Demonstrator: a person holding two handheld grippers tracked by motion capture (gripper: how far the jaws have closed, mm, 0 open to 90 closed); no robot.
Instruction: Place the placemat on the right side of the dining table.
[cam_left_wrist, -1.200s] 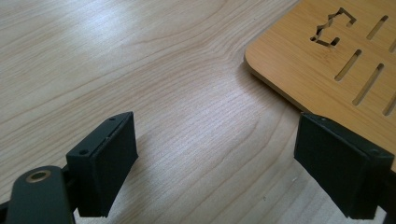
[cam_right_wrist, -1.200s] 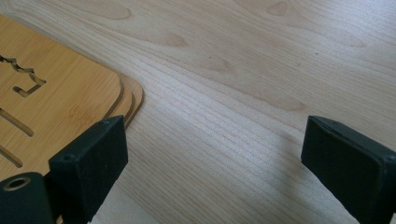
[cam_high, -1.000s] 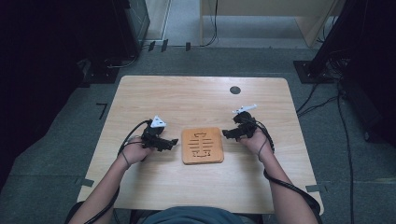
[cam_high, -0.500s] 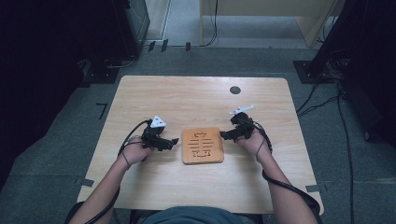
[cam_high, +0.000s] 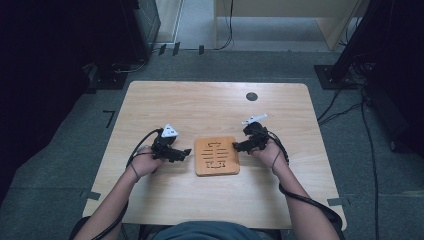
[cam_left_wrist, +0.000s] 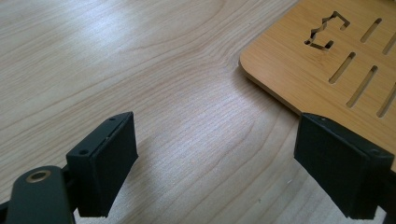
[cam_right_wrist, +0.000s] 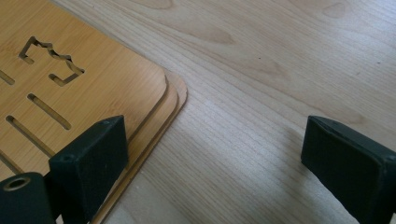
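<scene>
The wooden boards (cam_high: 216, 156), a stack of slotted squares with rounded corners, lie flat on the table (cam_high: 210, 110) near its front middle, between the two hands. The left tongs (cam_high: 184, 152) rest just beside the stack's left edge, spread wide with nothing between them. The right tongs (cam_high: 236, 146) sit at the stack's upper right corner, also spread, one jaw over the top board's edge, the other over bare table.
</scene>
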